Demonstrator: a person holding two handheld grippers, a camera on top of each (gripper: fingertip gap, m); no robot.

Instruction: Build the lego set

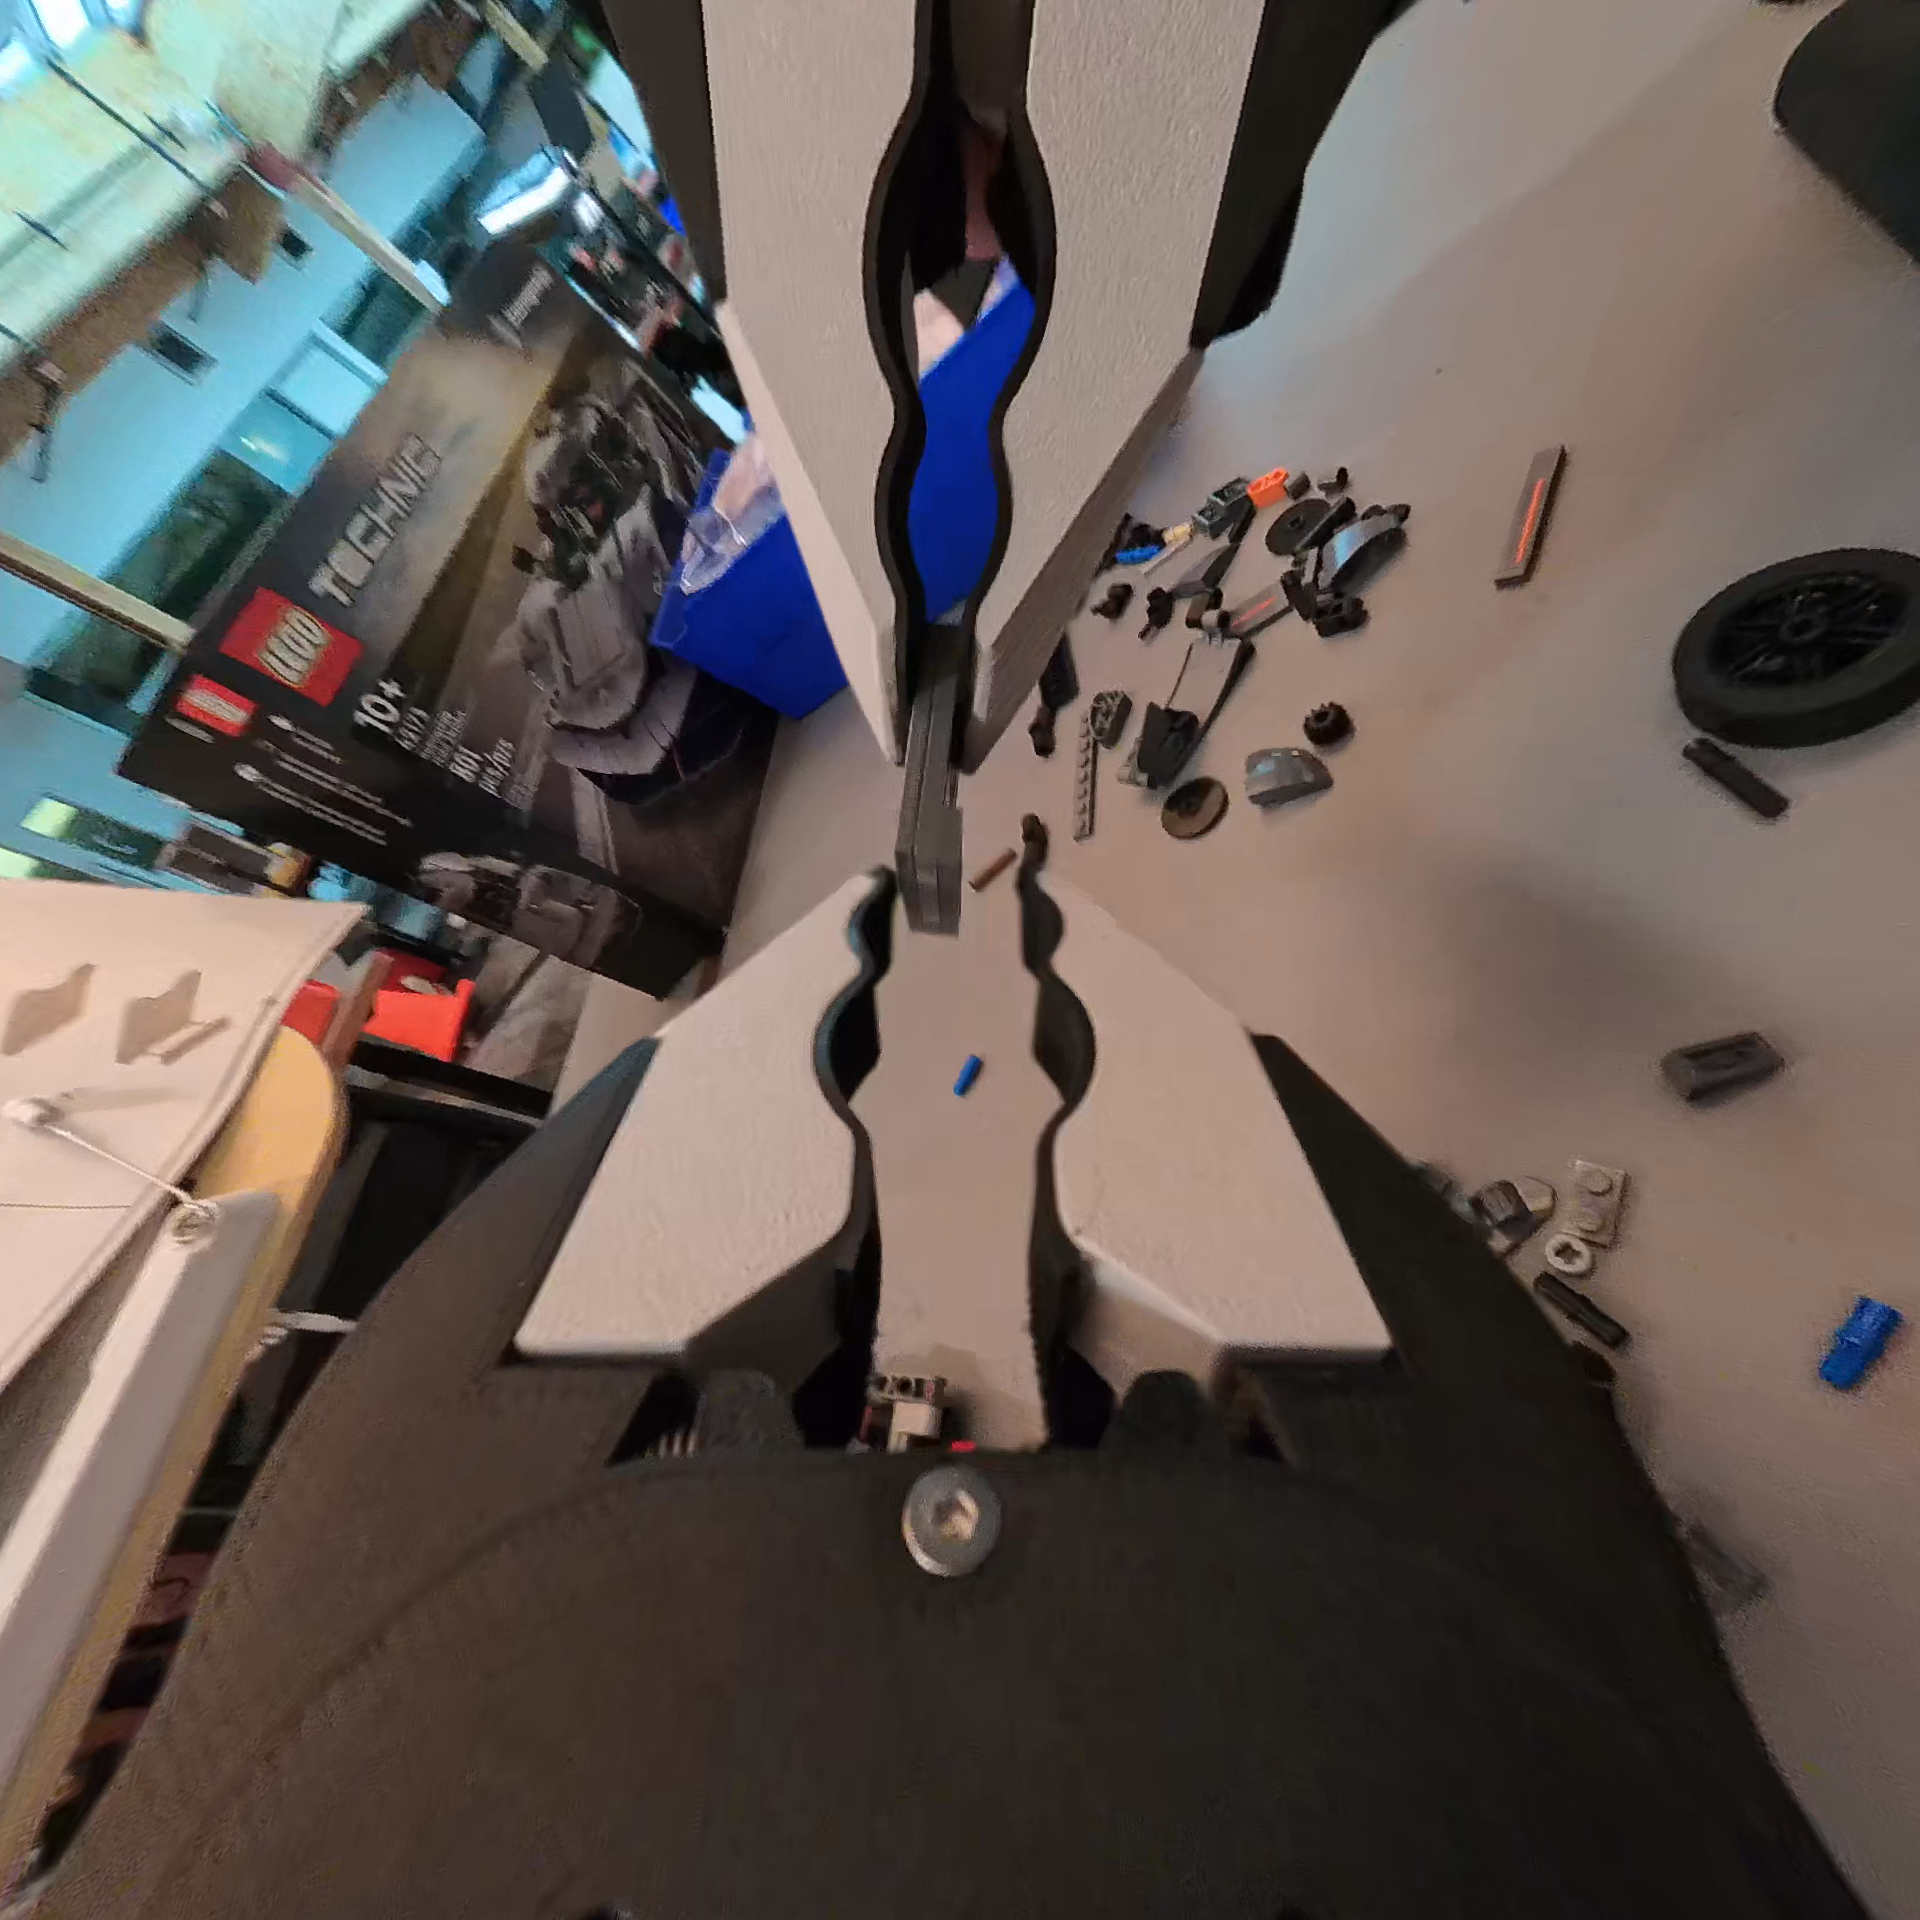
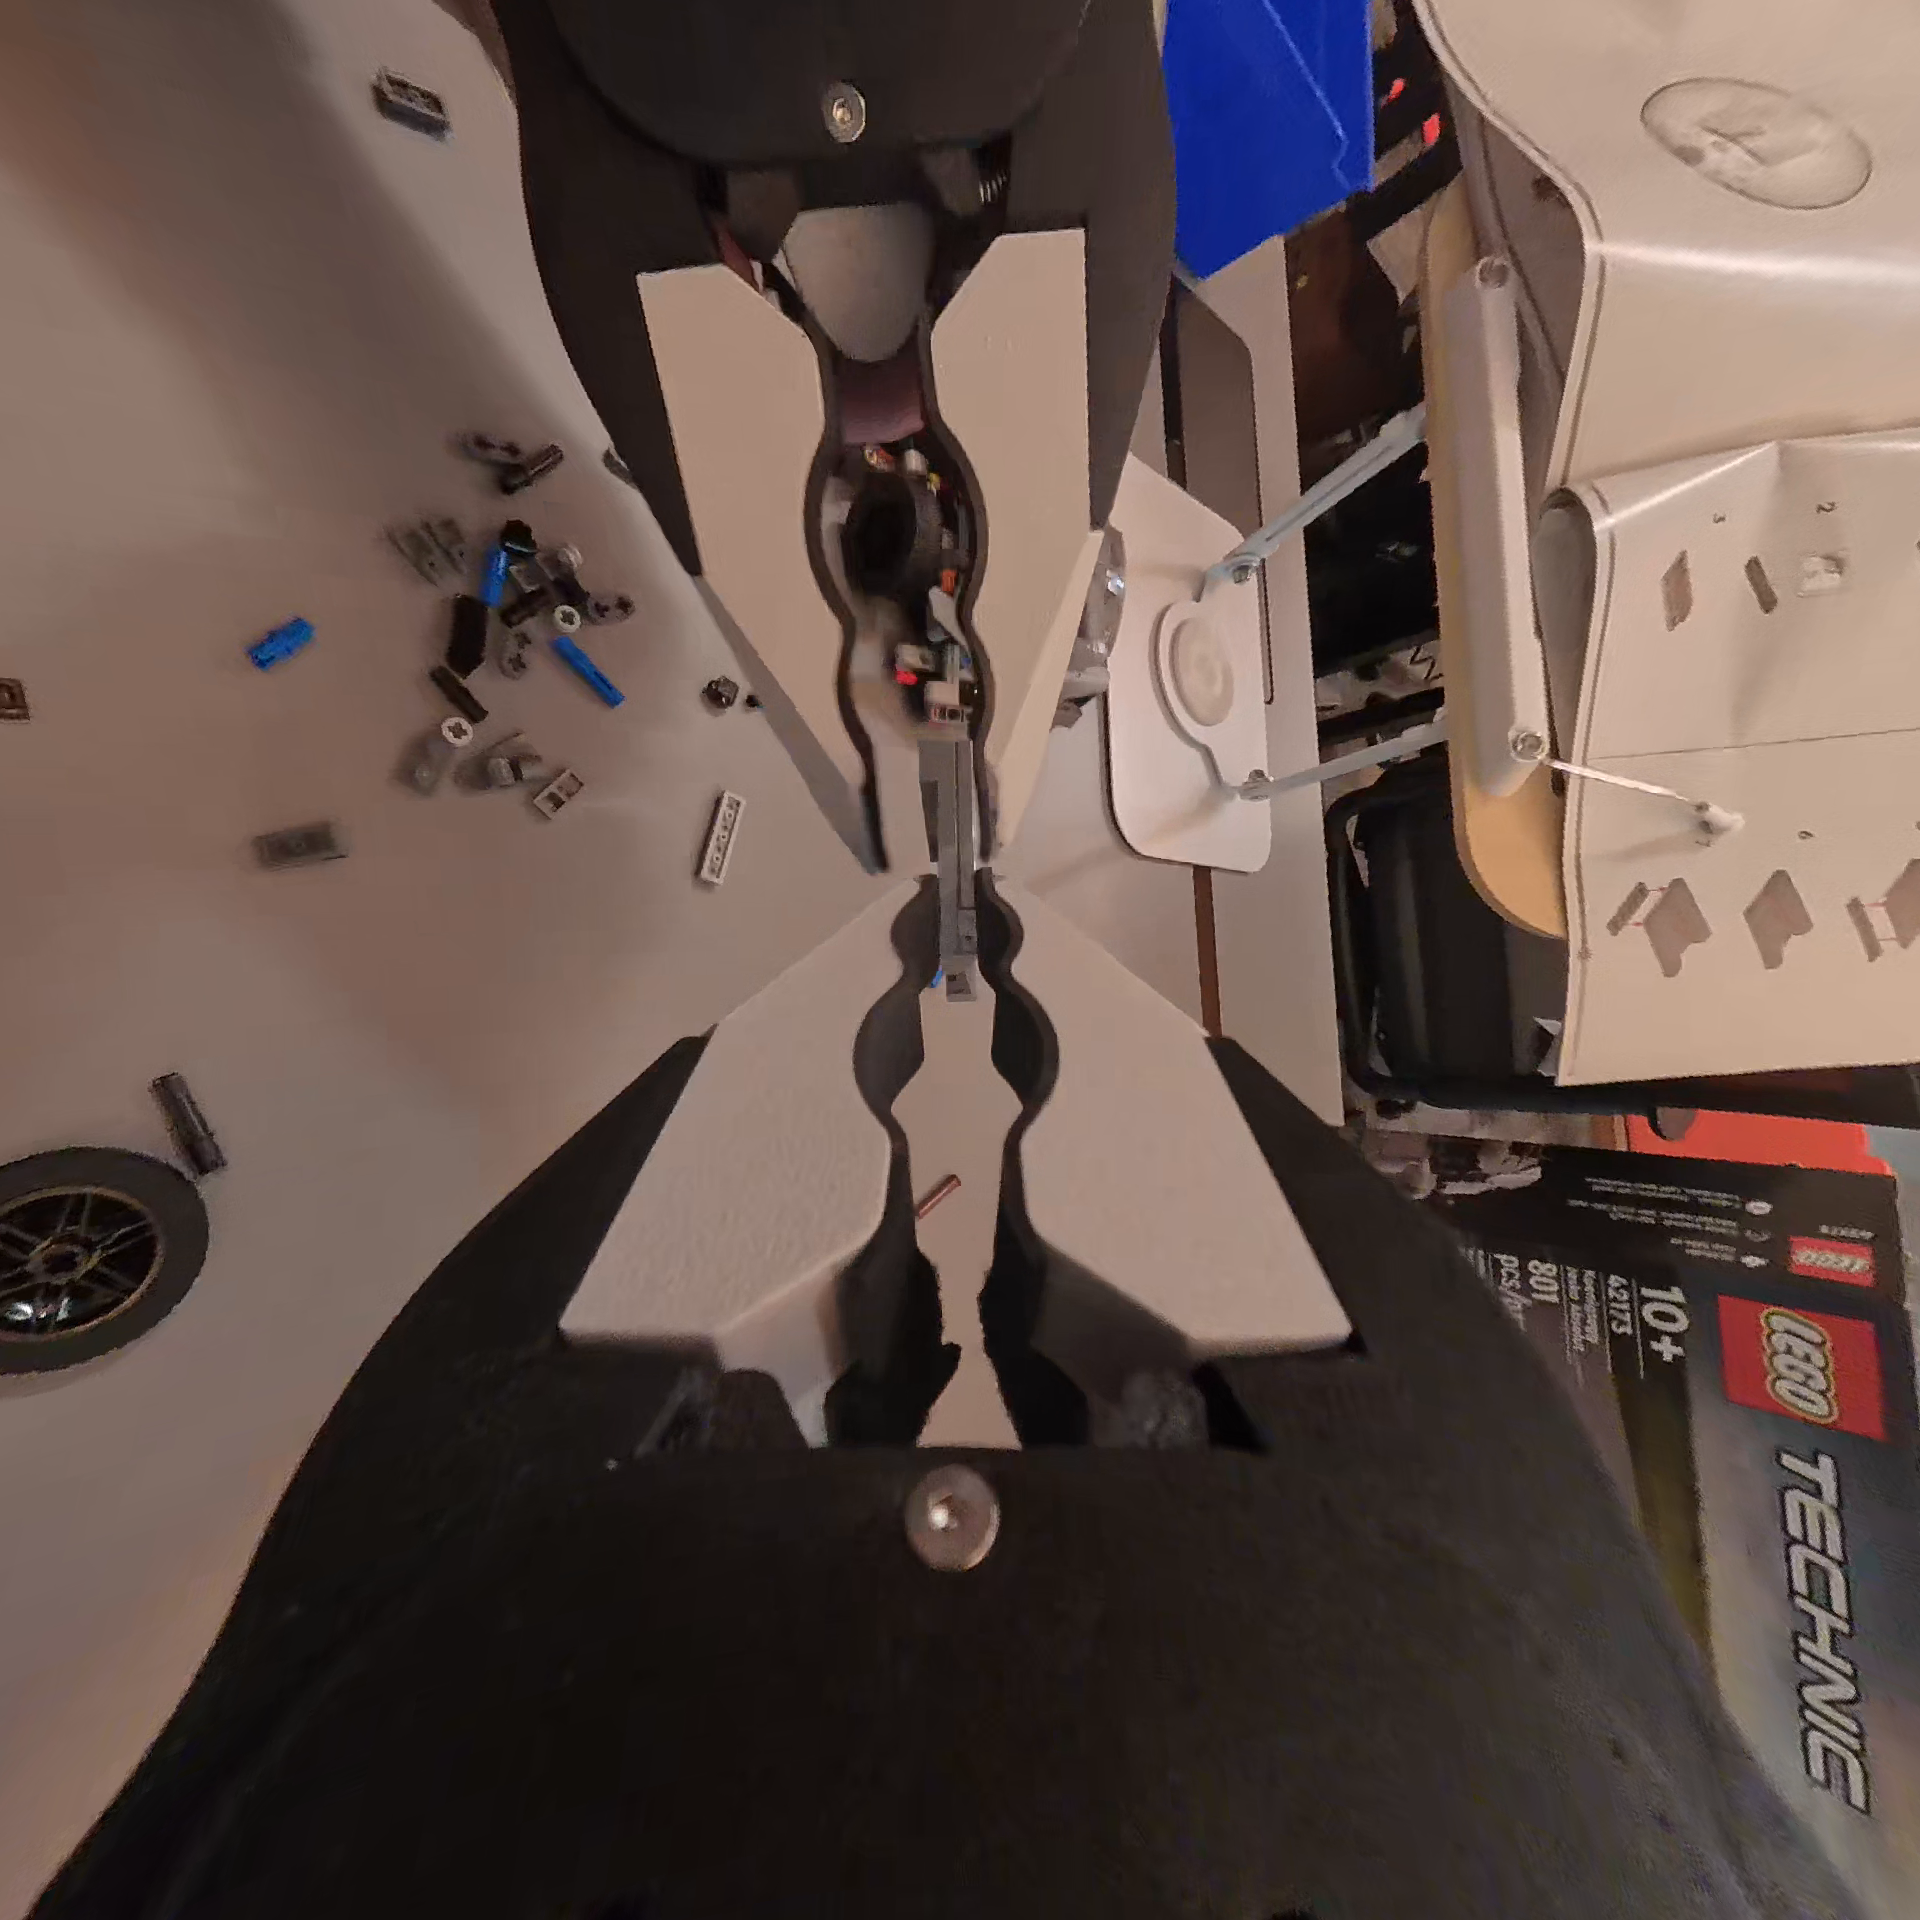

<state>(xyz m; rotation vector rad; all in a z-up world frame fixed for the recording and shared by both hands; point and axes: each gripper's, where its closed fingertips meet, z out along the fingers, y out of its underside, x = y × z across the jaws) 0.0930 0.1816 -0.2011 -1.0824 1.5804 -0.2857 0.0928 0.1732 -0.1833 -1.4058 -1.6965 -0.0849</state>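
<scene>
My right gripper (image 2: 961,899) is shut on a flat dark grey lego piece (image 2: 948,810), held edge-on above the white table (image 2: 312,987). In the left wrist view the right gripper (image 1: 935,753) comes down from the top, and the grey piece (image 1: 930,831) sticks out of its tips. My left gripper (image 1: 956,883) faces it tip to tip with its jaws apart. The piece's free end is at its left fingertip (image 1: 883,899). A small grey-and-red lego assembly (image 1: 914,1403) shows deep between the left fingers, and I cannot tell if it is gripped.
Loose lego parts (image 1: 1226,613) lie scattered on the table, with a black wheel (image 1: 1808,644), a blue pin (image 1: 966,1075) and a brown pin (image 1: 992,868). The set's box (image 1: 447,665) and a blue bin (image 1: 769,613) stand at the table's edge. White furniture (image 2: 1714,623) stands beyond it. The tips of both grippers are at nearly the same place.
</scene>
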